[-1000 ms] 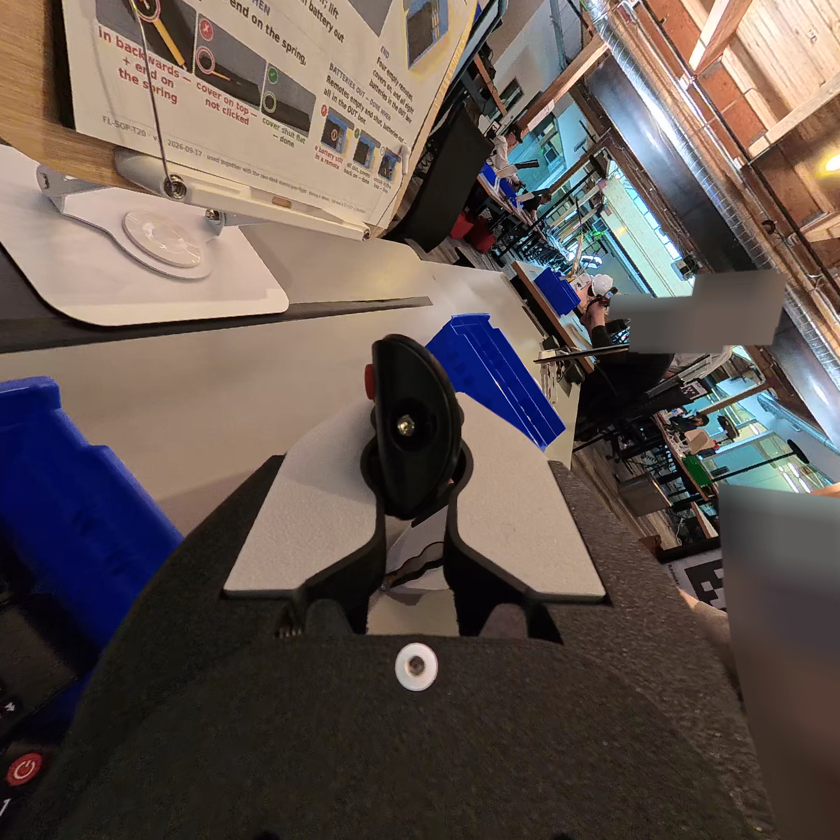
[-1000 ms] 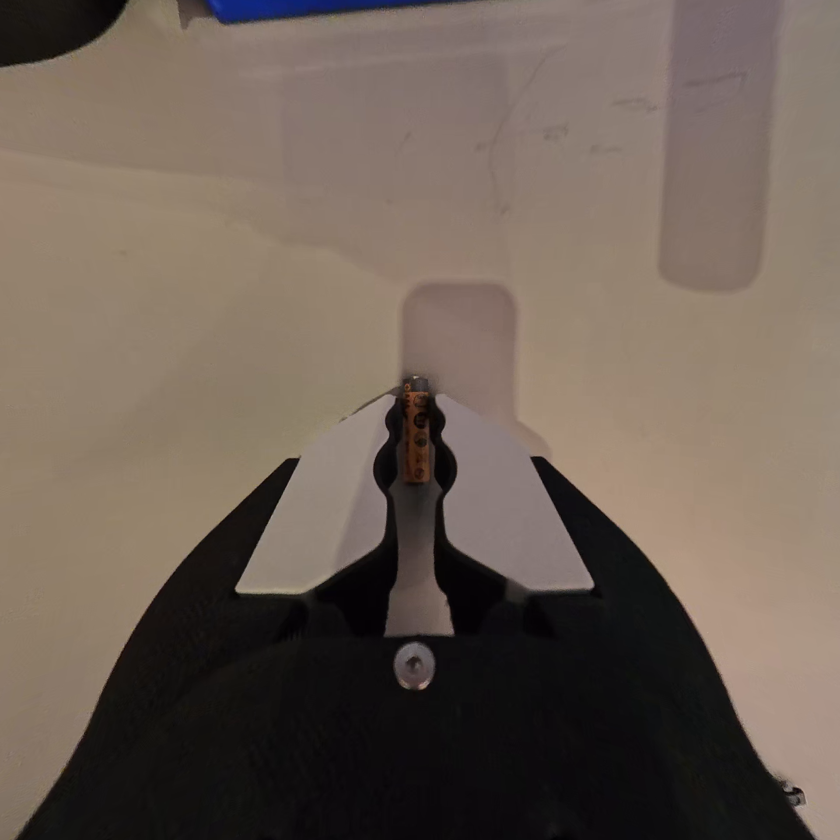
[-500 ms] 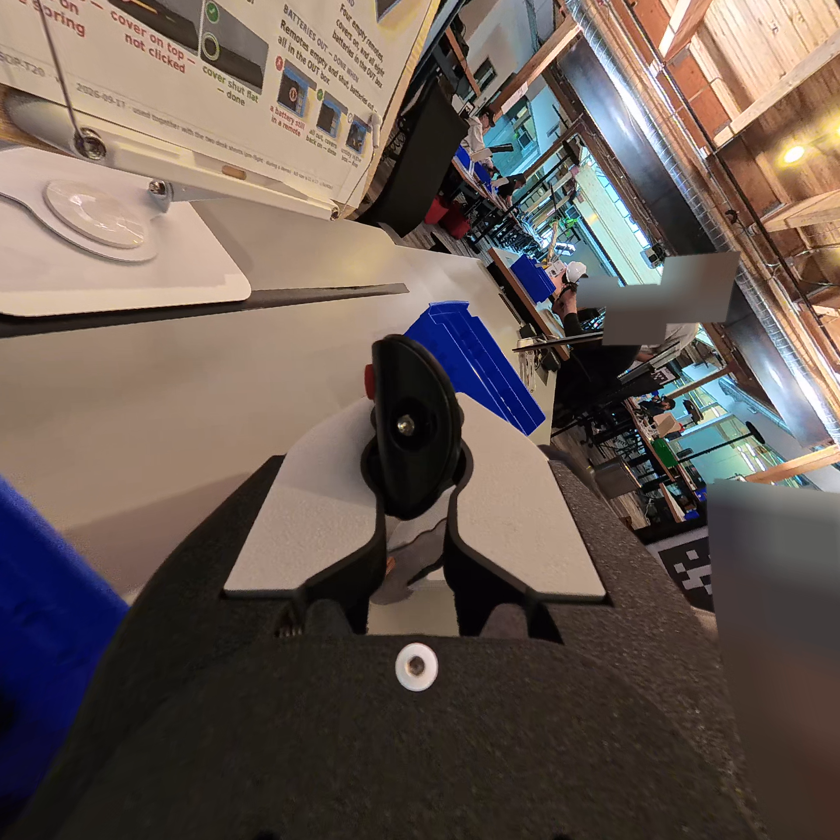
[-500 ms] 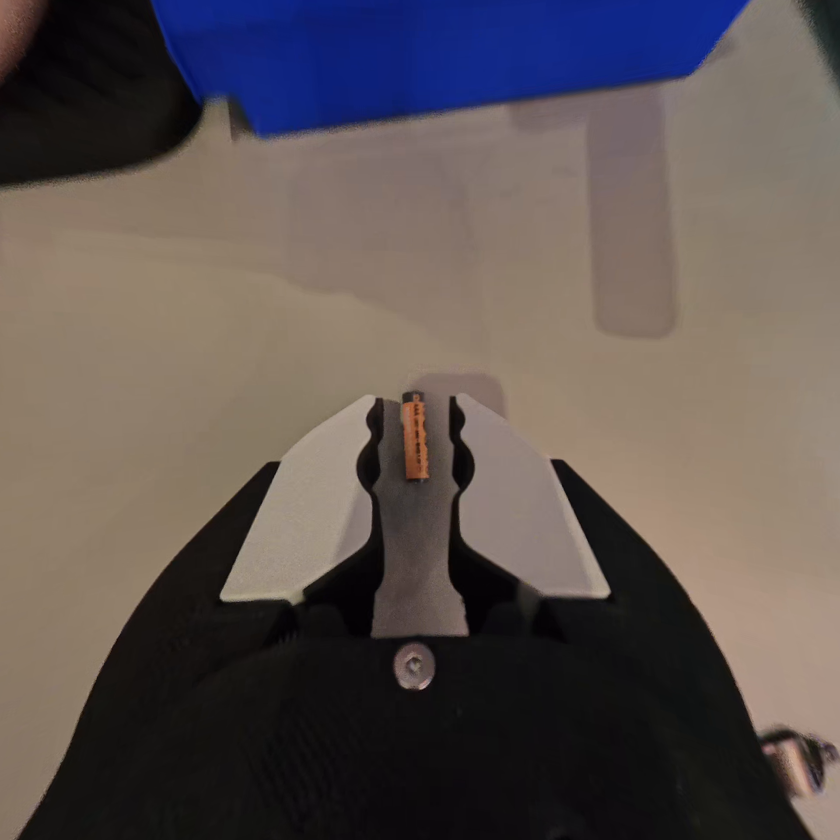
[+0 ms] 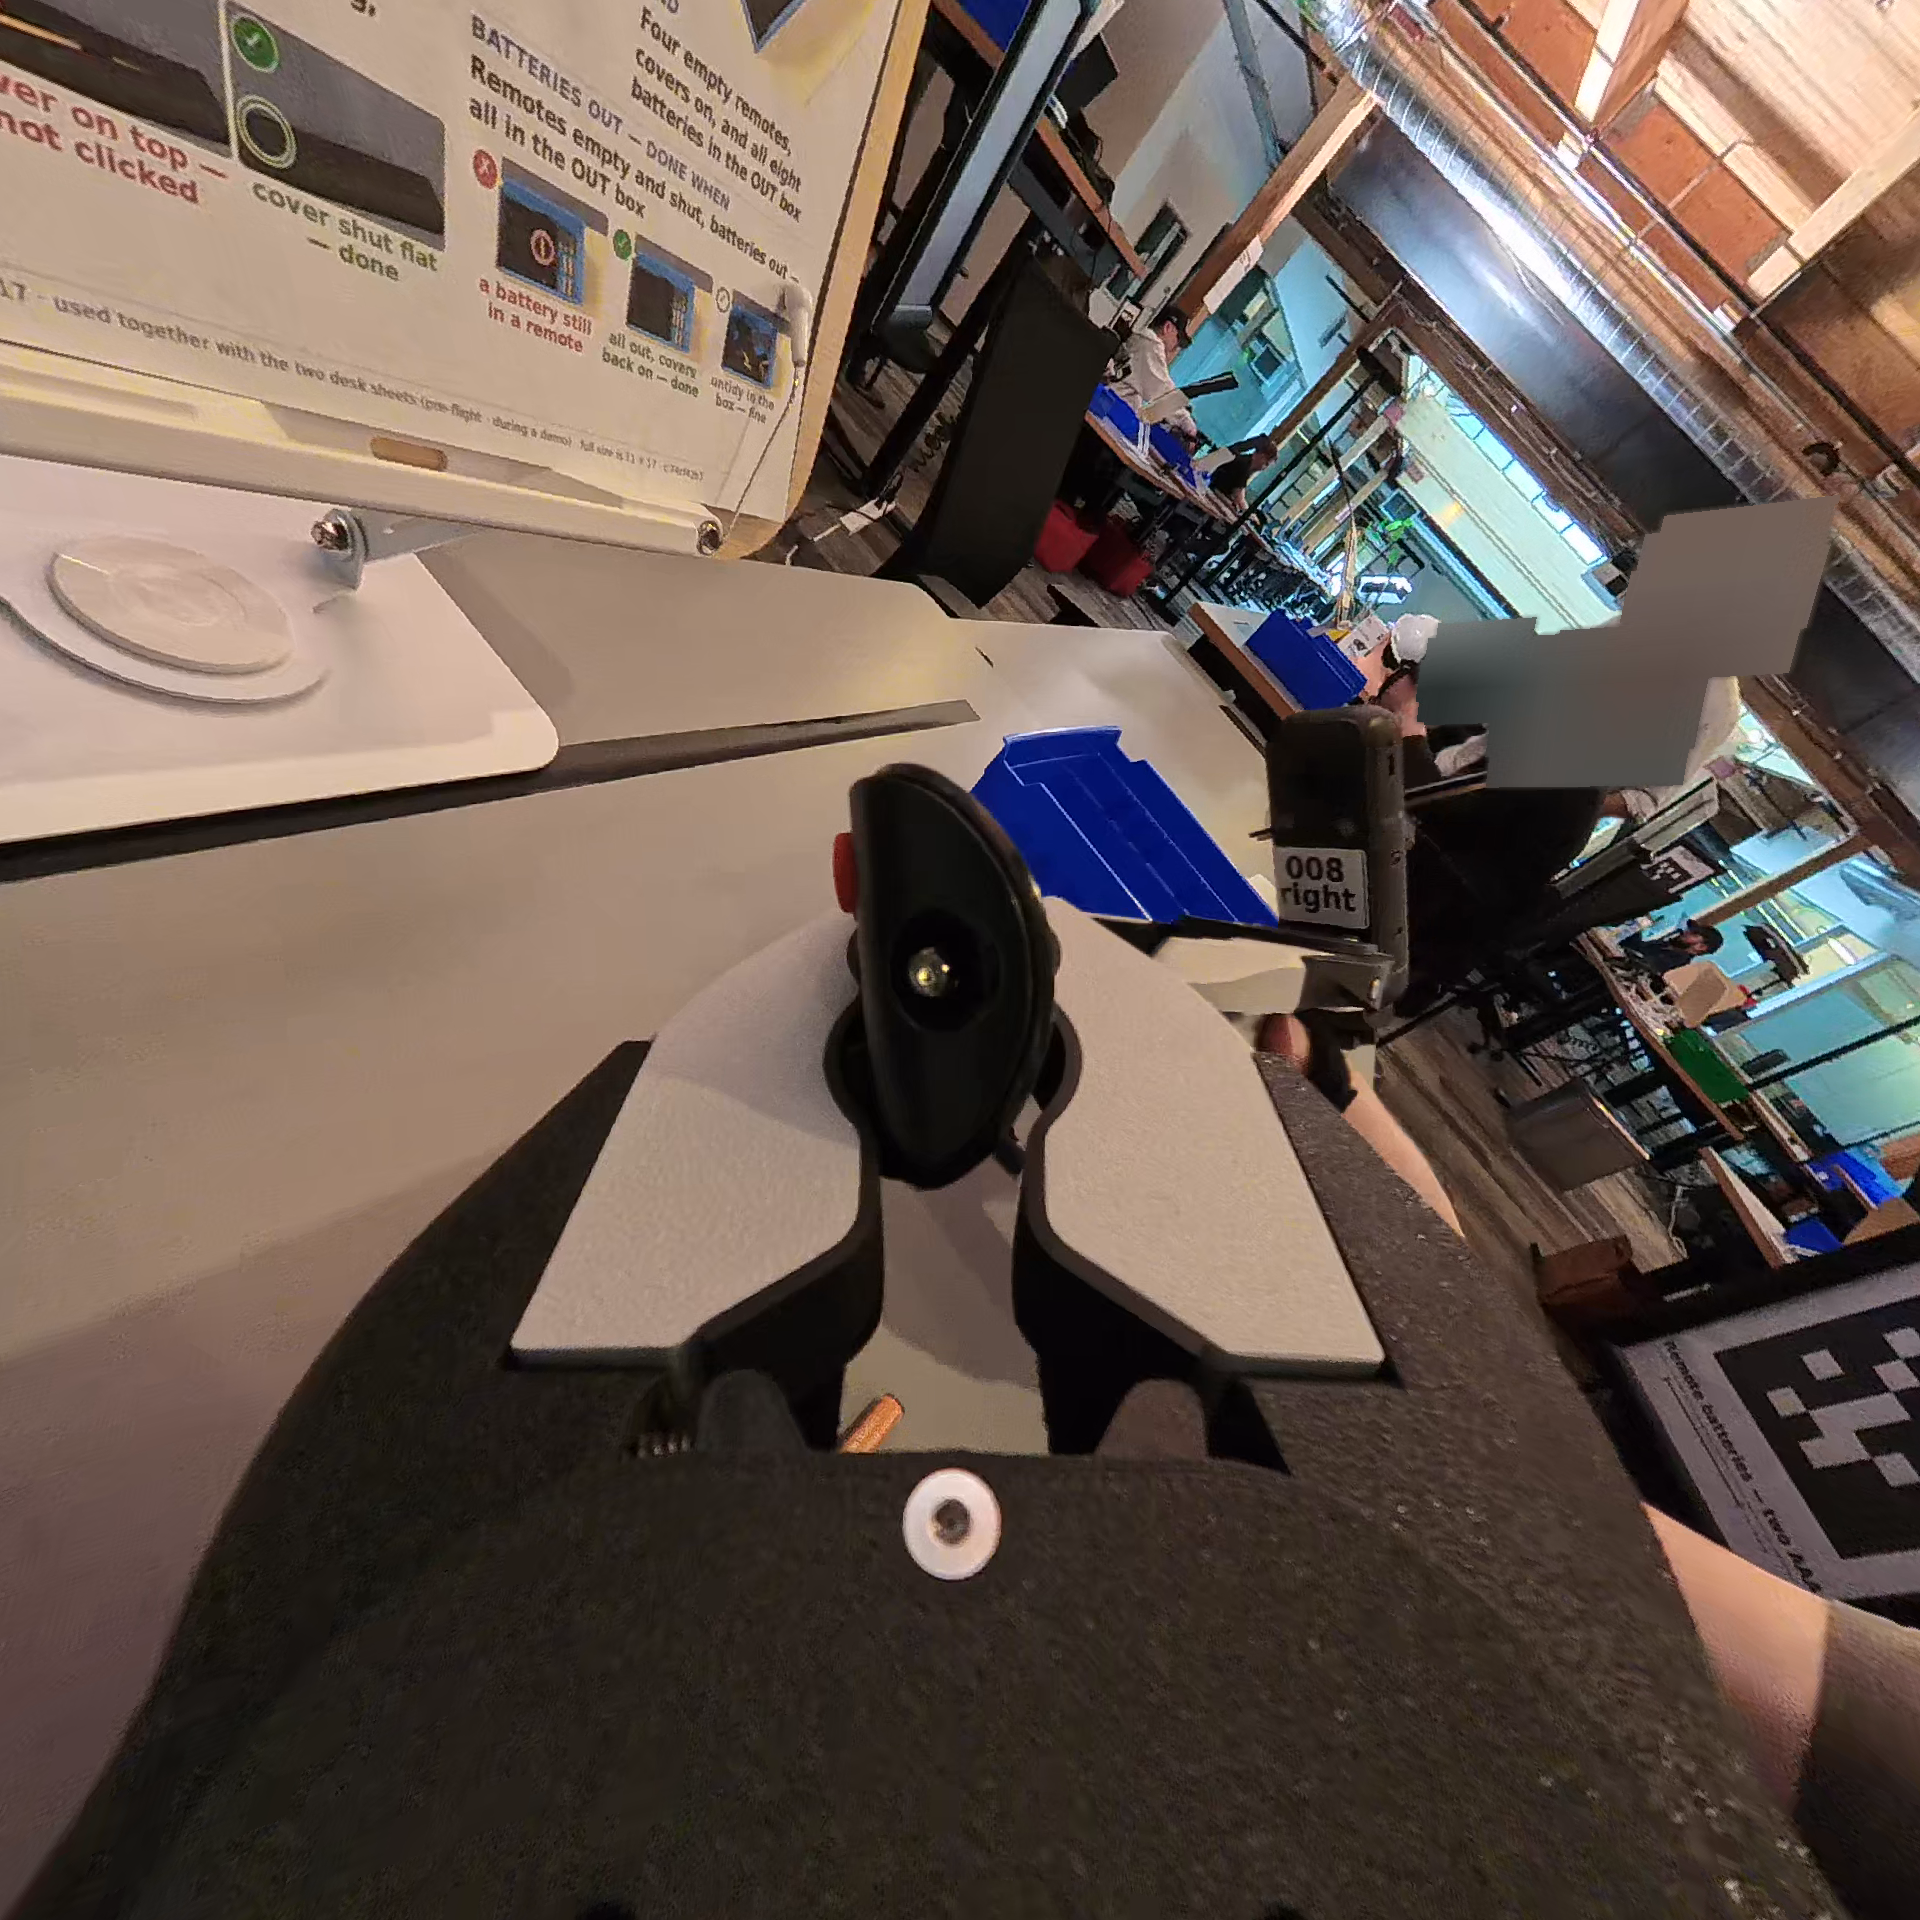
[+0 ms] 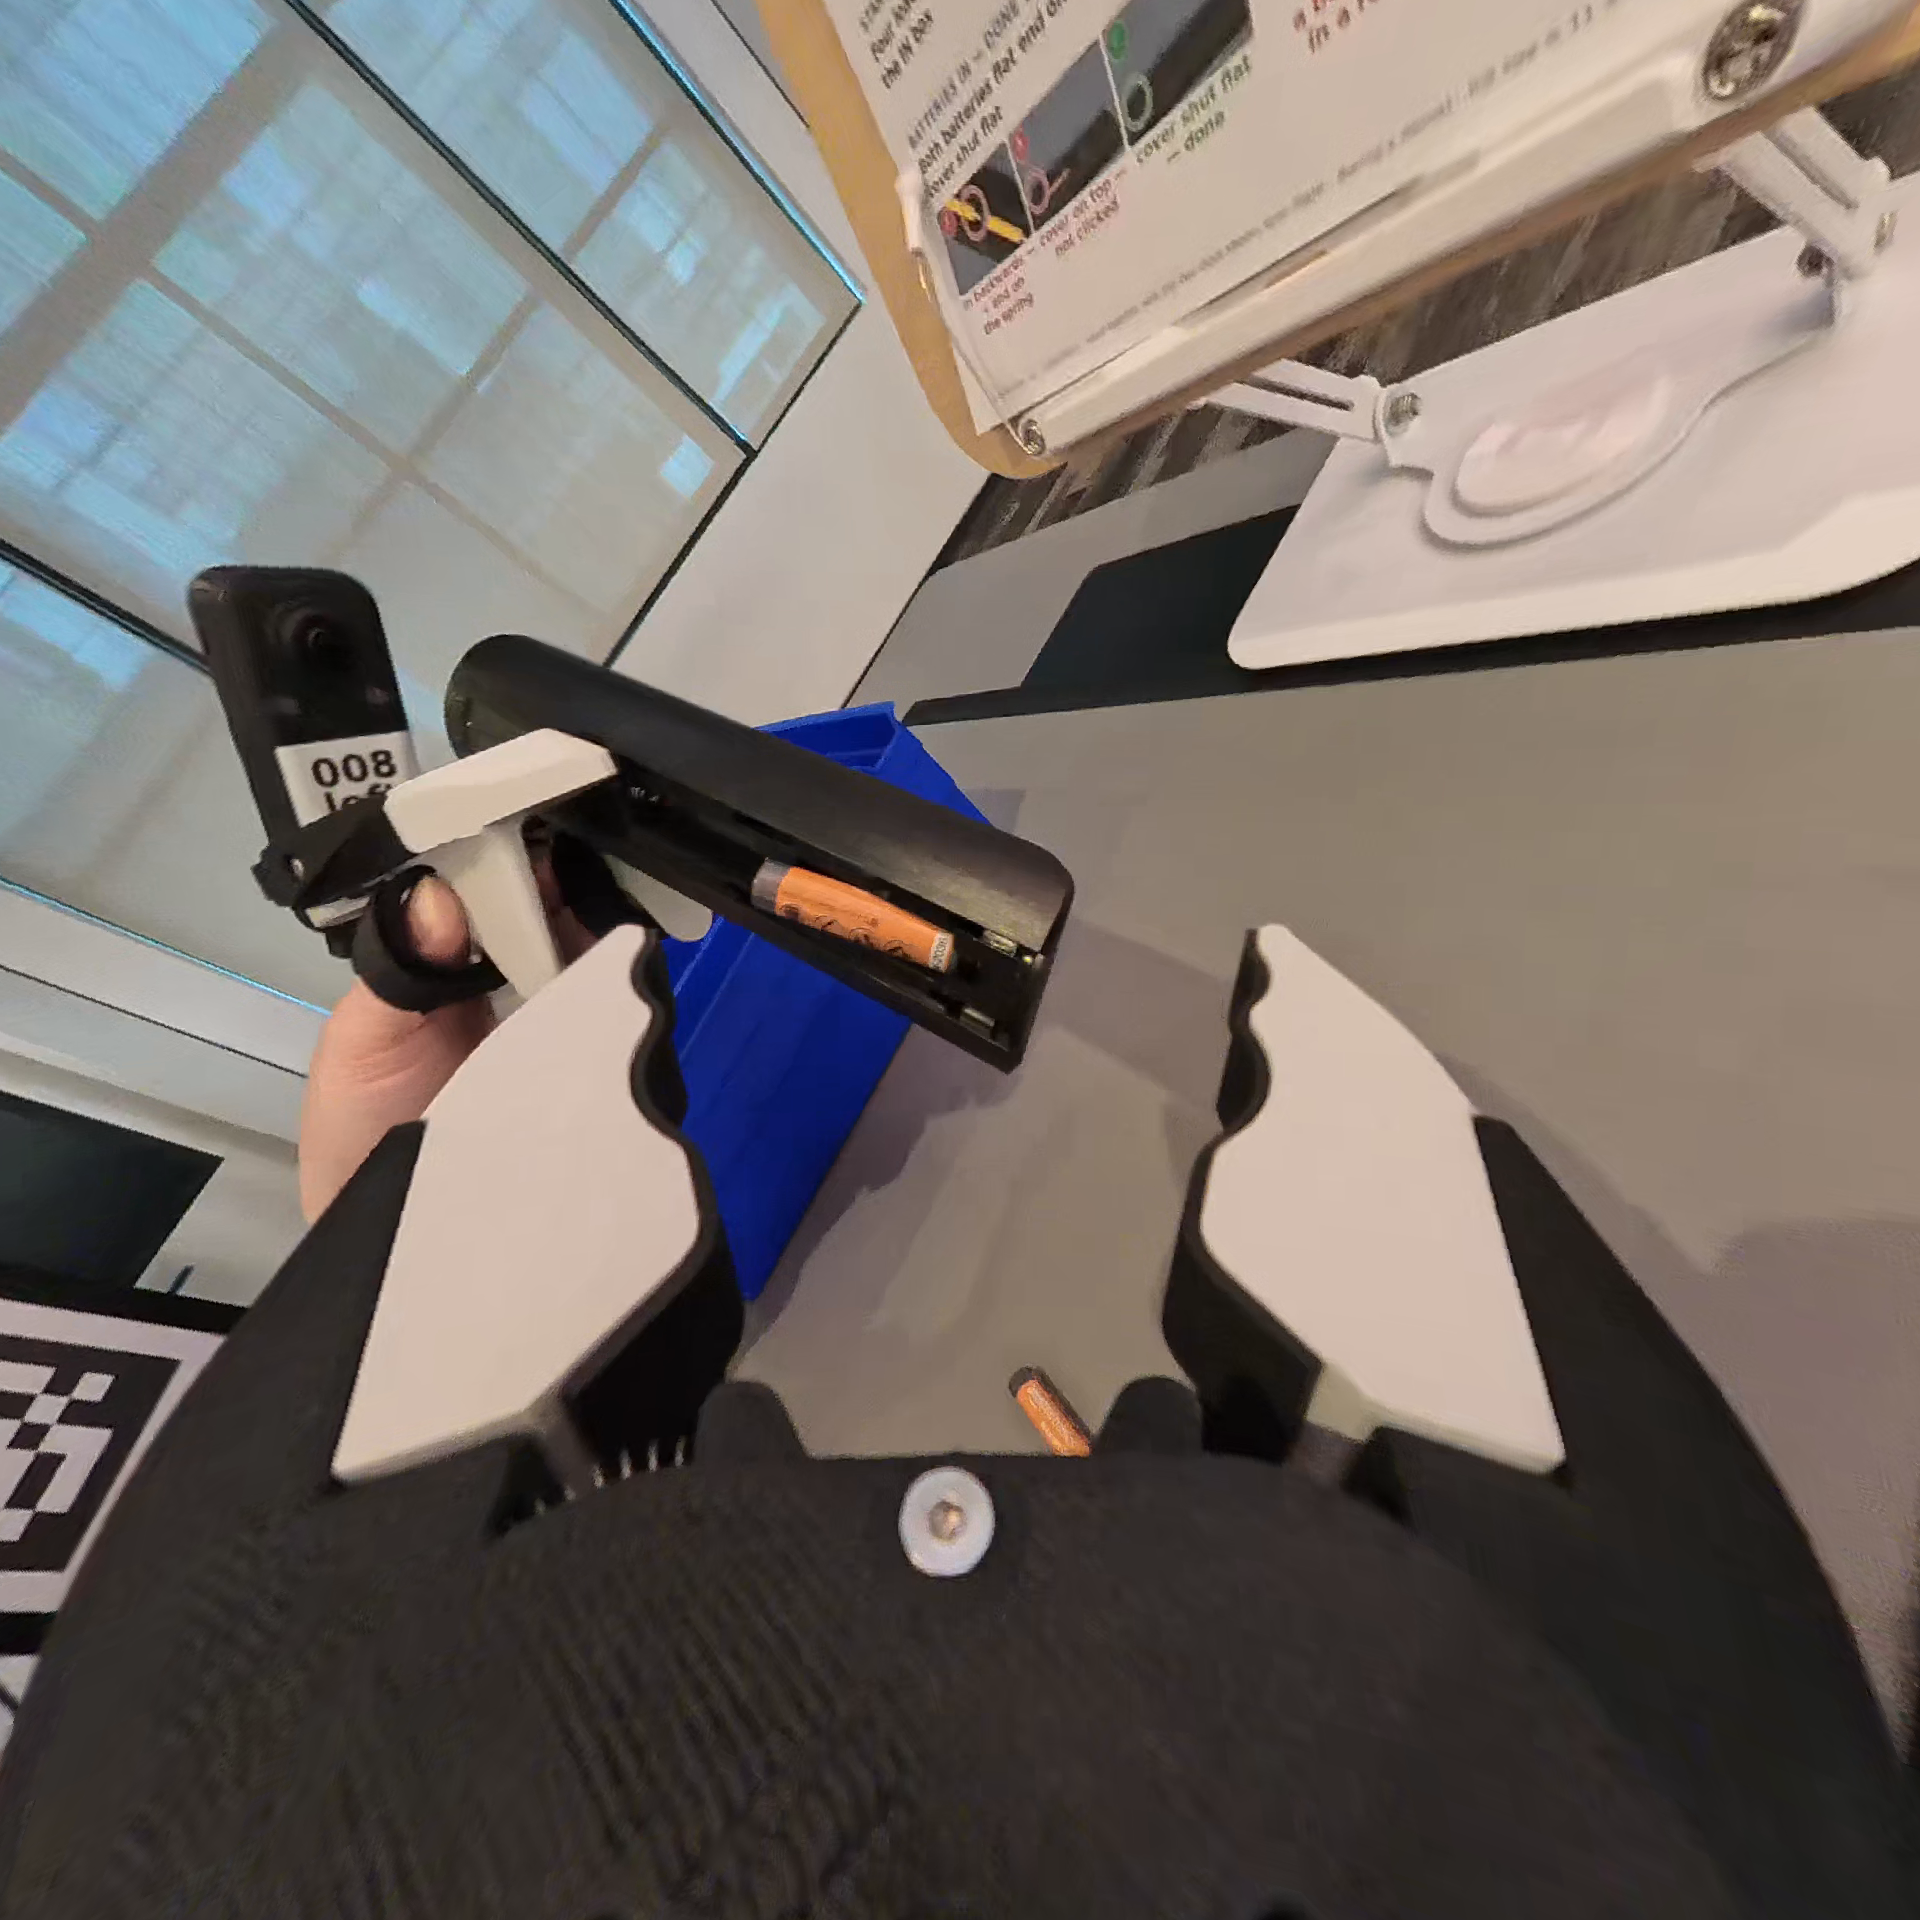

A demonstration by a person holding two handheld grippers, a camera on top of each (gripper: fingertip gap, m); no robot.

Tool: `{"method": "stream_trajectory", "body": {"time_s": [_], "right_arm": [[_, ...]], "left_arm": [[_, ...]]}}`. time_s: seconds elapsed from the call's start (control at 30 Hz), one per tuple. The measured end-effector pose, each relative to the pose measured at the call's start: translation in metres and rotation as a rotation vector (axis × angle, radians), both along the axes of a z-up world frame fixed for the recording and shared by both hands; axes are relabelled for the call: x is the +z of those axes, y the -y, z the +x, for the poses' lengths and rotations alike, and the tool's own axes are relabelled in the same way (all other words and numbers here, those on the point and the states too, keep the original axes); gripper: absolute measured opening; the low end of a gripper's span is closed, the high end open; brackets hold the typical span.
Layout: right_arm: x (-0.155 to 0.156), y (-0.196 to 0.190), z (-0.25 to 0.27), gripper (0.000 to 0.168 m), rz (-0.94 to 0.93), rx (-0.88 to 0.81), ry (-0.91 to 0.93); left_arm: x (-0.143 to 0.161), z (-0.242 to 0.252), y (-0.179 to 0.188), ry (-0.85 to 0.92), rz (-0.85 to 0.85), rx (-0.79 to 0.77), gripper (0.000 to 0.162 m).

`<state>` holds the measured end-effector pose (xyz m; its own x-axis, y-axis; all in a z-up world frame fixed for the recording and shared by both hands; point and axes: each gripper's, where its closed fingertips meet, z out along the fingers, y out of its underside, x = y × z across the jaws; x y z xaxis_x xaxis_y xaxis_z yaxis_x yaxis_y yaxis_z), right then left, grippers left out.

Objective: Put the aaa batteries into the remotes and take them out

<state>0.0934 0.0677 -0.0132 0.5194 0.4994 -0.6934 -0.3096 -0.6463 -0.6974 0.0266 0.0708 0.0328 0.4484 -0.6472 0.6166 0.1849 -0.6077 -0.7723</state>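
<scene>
My left gripper [image 5: 945,940] is shut on a black remote [image 5: 940,977], seen end-on in the left wrist view. In the right wrist view the remote [image 6: 769,790] is held tilted above the table by the left gripper [image 6: 561,831], with its battery compartment open toward me. One orange AAA battery [image 6: 852,920] lies in the compartment. My right gripper [image 6: 951,951] is open wide and empty, just short of the remote's near end. A second orange battery [image 6: 1049,1415] lies on the grey table below it; it also shows in the left wrist view [image 5: 873,1421]. The right gripper [image 5: 1236,951] shows beyond the remote.
A blue bin [image 6: 800,1101] stands under and behind the remote; another blue bin [image 5: 1112,831] shows in the left wrist view. An instruction board [image 6: 1351,156] on a white stand base [image 6: 1558,520] is at the table's back. A black-and-white marker sheet [image 5: 1829,1434] lies at the right.
My right gripper let go of the battery, which now lies on the table, opened wide and swung up to face the remote. The left gripper turned right, still holding the remote.
</scene>
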Motion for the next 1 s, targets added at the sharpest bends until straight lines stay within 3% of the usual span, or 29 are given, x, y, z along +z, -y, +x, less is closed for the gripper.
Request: {"method": "stream_trajectory", "body": {"time_s": [0.1,0.4,0.6,0.83,1.0], "right_arm": [[0.002,-0.001,-0.004,0.103,-0.045,0.011,-0.057],[-0.002,-0.004,-0.012,0.098,-0.107,0.019,0.001],[0.002,-0.007,-0.02,0.09,-0.125,0.033,-0.03],[0.006,-0.006,-0.023,0.064,-0.126,0.057,-0.103],[0.006,-0.006,-0.022,0.063,-0.119,0.06,-0.107]], "left_arm": [[0.003,-0.001,0.0,0.015,0.007,0.006,0.025],[0.008,-0.006,-0.004,-0.031,0.071,0.08,0.025],[0.009,-0.002,-0.001,-0.044,0.089,0.081,0.025],[0.012,0.0,0.001,-0.041,0.094,0.074,0.025],[0.012,0.0,0.002,-0.033,0.09,0.066,0.024]]}}
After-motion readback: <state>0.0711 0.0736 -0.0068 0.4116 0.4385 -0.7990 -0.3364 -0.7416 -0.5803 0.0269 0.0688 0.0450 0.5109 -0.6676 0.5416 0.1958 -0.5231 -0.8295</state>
